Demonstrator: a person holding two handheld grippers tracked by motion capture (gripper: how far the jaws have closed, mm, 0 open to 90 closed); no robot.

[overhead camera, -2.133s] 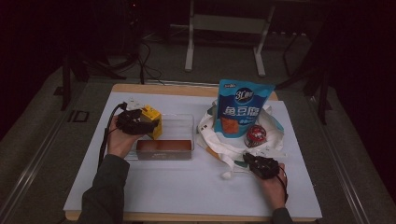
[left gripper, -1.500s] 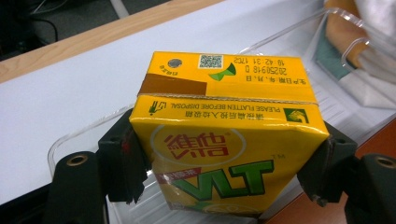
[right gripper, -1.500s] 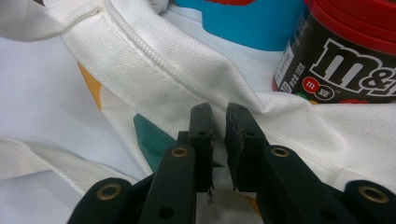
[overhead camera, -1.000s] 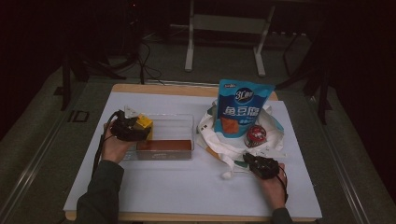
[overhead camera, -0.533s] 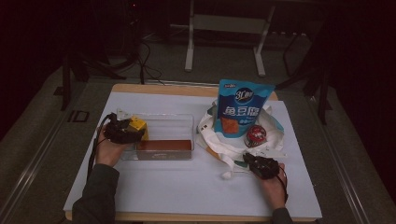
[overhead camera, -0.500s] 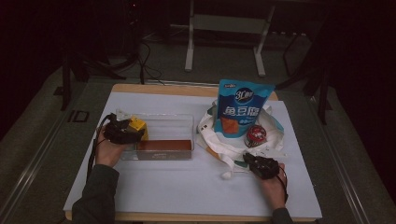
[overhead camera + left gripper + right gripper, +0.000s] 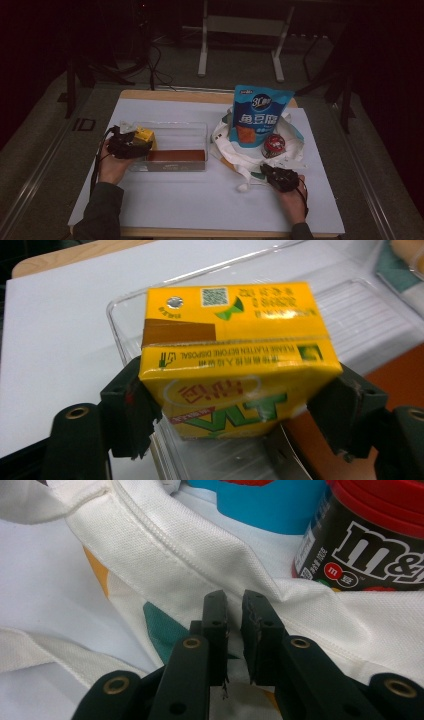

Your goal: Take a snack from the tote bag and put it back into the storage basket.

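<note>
Clearly the left gripper, clamping the yellow carton at frame centre, could snag the clear bin's rim (right gripper pinches bag cloth).

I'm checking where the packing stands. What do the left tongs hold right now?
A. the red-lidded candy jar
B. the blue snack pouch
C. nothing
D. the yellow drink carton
D: in the left gripper view the left tongs clamp the yellow drink carton by its two sides, over the end of the clear plastic bin.
</note>
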